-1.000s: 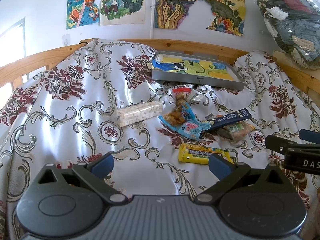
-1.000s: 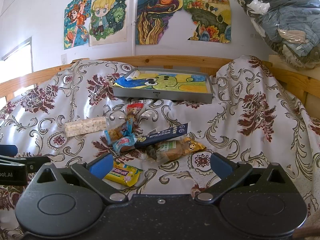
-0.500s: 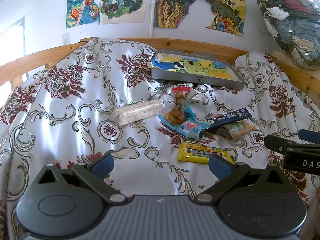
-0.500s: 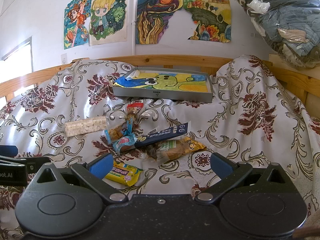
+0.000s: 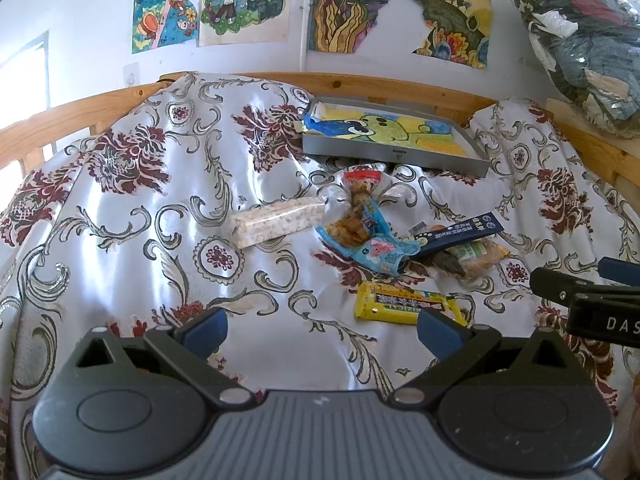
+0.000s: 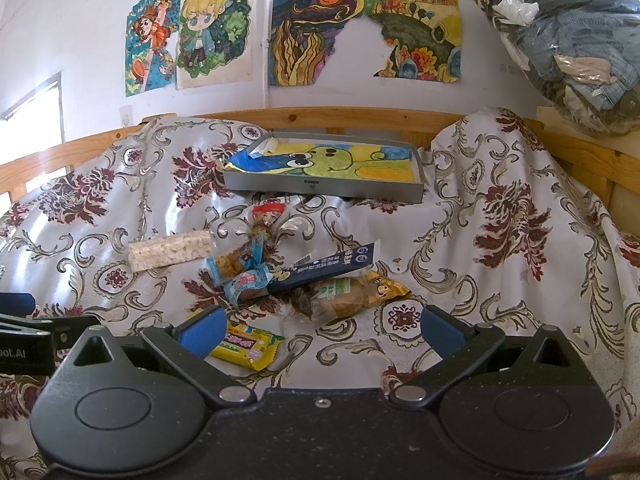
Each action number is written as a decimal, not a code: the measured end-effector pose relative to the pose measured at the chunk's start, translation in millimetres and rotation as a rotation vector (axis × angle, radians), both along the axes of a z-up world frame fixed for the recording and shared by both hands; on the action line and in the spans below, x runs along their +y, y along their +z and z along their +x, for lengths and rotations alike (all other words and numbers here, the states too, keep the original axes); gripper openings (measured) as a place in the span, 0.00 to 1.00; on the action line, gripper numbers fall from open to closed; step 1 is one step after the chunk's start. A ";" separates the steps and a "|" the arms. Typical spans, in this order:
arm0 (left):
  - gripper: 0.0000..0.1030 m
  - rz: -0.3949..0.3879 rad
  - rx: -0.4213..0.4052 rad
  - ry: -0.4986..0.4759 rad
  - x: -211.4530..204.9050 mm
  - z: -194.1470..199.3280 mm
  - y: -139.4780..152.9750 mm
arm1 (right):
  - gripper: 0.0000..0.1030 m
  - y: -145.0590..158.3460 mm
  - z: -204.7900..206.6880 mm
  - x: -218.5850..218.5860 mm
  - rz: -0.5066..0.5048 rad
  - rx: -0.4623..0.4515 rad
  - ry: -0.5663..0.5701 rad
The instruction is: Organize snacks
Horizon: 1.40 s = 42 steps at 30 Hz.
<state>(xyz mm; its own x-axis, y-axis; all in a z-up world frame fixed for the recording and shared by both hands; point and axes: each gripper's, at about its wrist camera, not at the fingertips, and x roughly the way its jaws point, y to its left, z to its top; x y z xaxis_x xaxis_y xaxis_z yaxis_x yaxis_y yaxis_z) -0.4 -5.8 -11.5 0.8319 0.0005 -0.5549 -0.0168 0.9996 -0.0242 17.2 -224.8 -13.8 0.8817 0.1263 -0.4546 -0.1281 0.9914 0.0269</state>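
Several snacks lie on a floral cloth: a clear pack of rice crackers (image 5: 276, 222) (image 6: 170, 250), a light-blue snack bag (image 5: 366, 240) (image 6: 240, 276), a dark-blue bar (image 5: 460, 234) (image 6: 324, 266), a brown pastry pack (image 5: 476, 258) (image 6: 348, 296) and a yellow bar (image 5: 404, 304) (image 6: 246, 344). A grey tray (image 5: 394, 154) (image 6: 324, 188) with a drawing inside sits behind them. My left gripper (image 5: 320, 326) is open, near of the snacks and empty. My right gripper (image 6: 320, 326) is open and empty, its left finger over the yellow bar's end.
A wooden rail (image 5: 400, 82) runs behind the cloth, with drawings (image 6: 324, 28) on the wall above. A bag of clothes (image 6: 568, 40) rests at the upper right. The cloth rises in folds at the right (image 6: 512, 208).
Both views have barely shifted; the snacks lie where they were and both grippers stay open.
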 end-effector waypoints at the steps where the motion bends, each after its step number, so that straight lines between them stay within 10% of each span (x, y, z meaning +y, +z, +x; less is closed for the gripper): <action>1: 1.00 0.003 0.002 0.003 -1.3 -0.1 -1.3 | 0.99 -5.0 -1.7 3.1 -0.003 0.007 -0.006; 21: 1.00 0.006 0.099 -0.077 -6.3 54.7 -5.3 | 0.99 22.3 56.5 -24.5 -0.054 0.097 0.024; 42: 1.00 0.082 0.244 -0.669 -26.2 151.9 -27.8 | 0.95 3.6 209.7 -9.1 -0.283 0.237 0.750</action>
<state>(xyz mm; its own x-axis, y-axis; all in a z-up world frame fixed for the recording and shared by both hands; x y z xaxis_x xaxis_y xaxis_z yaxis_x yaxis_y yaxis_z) 151.5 -32.0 -39.3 0.5208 -0.4168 -0.7450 0.6053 0.7957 -0.0220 226.9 -233.9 -10.1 0.4866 0.4946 -0.7201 -0.7789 0.6190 -0.1011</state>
